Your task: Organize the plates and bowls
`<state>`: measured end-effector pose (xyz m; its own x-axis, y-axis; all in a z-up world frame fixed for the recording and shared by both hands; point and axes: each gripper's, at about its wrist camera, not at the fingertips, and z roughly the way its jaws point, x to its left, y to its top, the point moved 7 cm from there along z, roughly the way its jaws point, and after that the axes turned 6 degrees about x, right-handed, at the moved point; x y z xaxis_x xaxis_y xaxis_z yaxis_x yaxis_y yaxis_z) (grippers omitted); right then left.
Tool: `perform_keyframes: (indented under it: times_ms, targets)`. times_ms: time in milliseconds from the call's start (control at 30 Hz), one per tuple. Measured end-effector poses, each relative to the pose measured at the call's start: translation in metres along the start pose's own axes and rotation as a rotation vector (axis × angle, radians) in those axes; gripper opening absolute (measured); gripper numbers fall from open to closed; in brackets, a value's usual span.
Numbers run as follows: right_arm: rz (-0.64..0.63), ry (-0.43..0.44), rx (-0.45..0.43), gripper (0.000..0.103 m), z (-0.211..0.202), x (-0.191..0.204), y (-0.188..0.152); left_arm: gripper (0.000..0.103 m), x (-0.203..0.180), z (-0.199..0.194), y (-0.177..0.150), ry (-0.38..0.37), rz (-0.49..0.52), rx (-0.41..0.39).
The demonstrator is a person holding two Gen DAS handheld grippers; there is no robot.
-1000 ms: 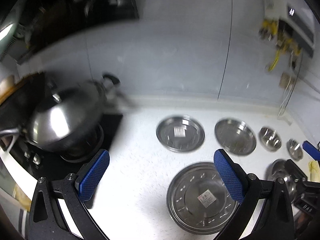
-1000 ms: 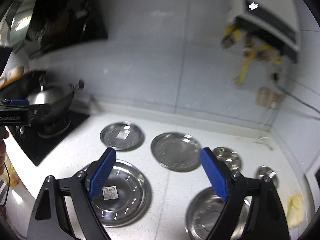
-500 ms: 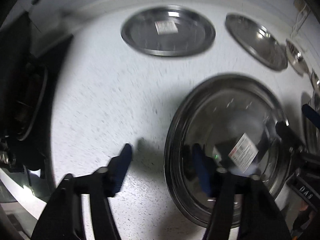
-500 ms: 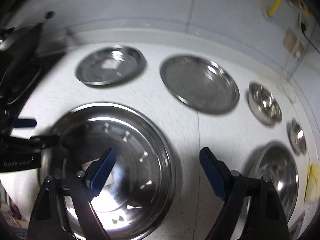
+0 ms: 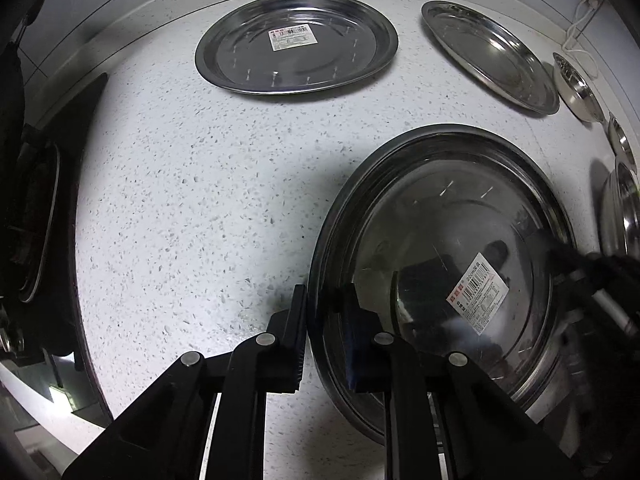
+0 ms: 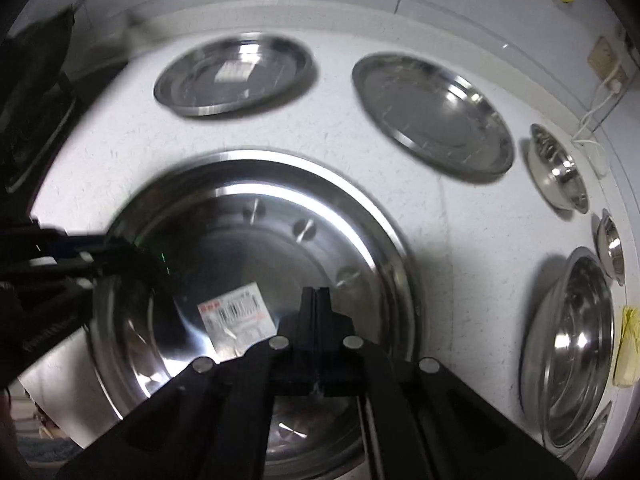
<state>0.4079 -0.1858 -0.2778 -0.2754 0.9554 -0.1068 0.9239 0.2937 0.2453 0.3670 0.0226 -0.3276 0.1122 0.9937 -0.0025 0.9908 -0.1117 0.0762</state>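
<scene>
Bench (image 5: 192, 184): white speckled top that carries all the steel ware; a black hob (image 5: 36, 216) sits at its left end.
Large plate (image 5: 452, 208): nearest the cameras, lying on the bench, empty but for a barcode sticker (image 5: 478, 294) on its floor.
Left tongs (image 5: 324, 320): pointing steeply down at the large plate's left rim, closed on that rim, with one finger outside on the bench side and the other inside the dish.
Right tongs (image 6: 316, 308): pointing steeply down over the right part of the same plate, fingers pressed fully together; whether anything is pinched between them cannot be told.
Far-left plate (image 5: 296, 40): flat on the bench near the wall, empty, with its own sticker.
Far-right plate (image 5: 488, 52): just right of that one and apart from it, empty.
Big bowl (image 6: 572, 344): at the right, near edge, empty.
Medium bowl (image 6: 558, 168): far right, near the wall, empty.
Small bowl (image 6: 610, 244): between those two bowls, empty.
</scene>
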Motion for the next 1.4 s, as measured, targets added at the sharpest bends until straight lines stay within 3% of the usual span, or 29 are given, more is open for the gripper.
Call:
perform_keyframes:
  times_ms: [133,333,600,733,800,833,867,1100,1400]
  targets:
    - [0.022,-0.002,-0.081,0.033,-0.017,-0.018,0.007,0.012,-0.001,0.0,-0.003,0.01,0.005,-0.01]
    - [0.072,0.0,-0.027,0.033,0.003,-0.038,0.005,0.012,0.0,-0.003,-0.004,0.011,-0.007,-0.006]
    - [0.143,0.087,0.028,0.033,0.027,-0.048,-0.007,0.013,0.007,0.004,0.005,0.014,-0.017,-0.002]
    - [0.18,0.073,0.071,0.033,0.039,-0.051,-0.013,0.013,0.009,0.008,0.009,0.01,-0.026,0.001]
    - [0.2,0.072,0.071,0.032,0.036,-0.054,-0.012,0.014,0.008,0.007,0.01,0.006,-0.031,0.002]
    - [0.2,0.091,0.075,0.018,0.033,-0.052,-0.009,0.013,0.011,0.011,0.018,0.007,-0.027,0.001]
    - [0.197,0.087,0.08,0.018,0.032,-0.052,-0.009,0.013,0.011,0.012,0.02,0.018,-0.026,-0.007]
    - [0.091,0.067,0.095,0.013,0.01,-0.028,-0.001,0.011,0.031,0.004,0.021,0.078,-0.048,-0.022]
    - [-0.016,0.161,0.047,0.011,-0.017,0.035,0.023,0.012,0.104,-0.029,0.01,0.146,-0.143,-0.041]
